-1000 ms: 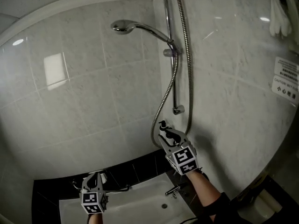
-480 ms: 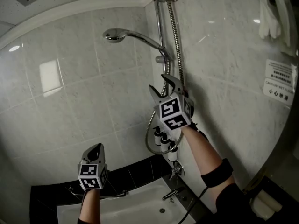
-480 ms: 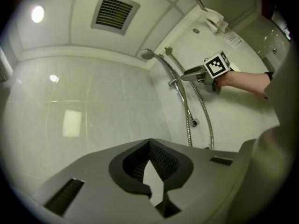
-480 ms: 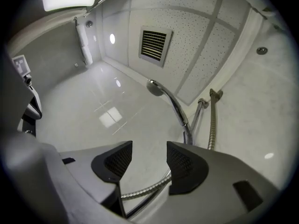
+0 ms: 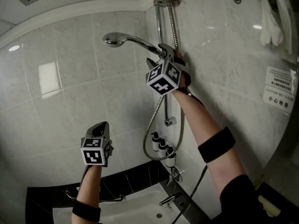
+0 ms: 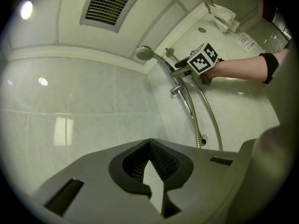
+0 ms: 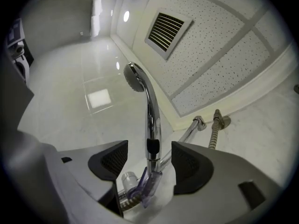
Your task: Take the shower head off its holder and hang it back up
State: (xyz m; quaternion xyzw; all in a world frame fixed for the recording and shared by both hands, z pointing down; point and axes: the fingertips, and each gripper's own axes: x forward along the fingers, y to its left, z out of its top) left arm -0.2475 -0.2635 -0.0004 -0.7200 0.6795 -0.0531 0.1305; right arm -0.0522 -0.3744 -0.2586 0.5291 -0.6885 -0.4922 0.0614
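The head view faces the shower head (image 5: pixel 114 39) from below; both gripper views share it, the right closest.

Chrome shower head (image 5: pixel 115 39), pale marbled tiles (image 5: pixel 70 125), black ledge (image 5: pixel 46 197)

I count one shower head (image 5: pixel 116 39), one metal hose (image 5: pixel 174 27), one wall rail (image 5: pixel 160 24) and one ceiling vent (image 6: pixel 107 7). There are three small bottles (image 5: pixel 162 146) and two wall signs (image 5: pixel 280 76). I hold two grippers: the left gripper (image 5: pixel 103 125) and the right gripper (image 5: pixel 158 55).

Ceiling vent (image 6: pixel 107 6); three bottles (image 5: pixel 162 146) near tub (image 5: pixel 135 210); towel (image 5: pixel 271 24).
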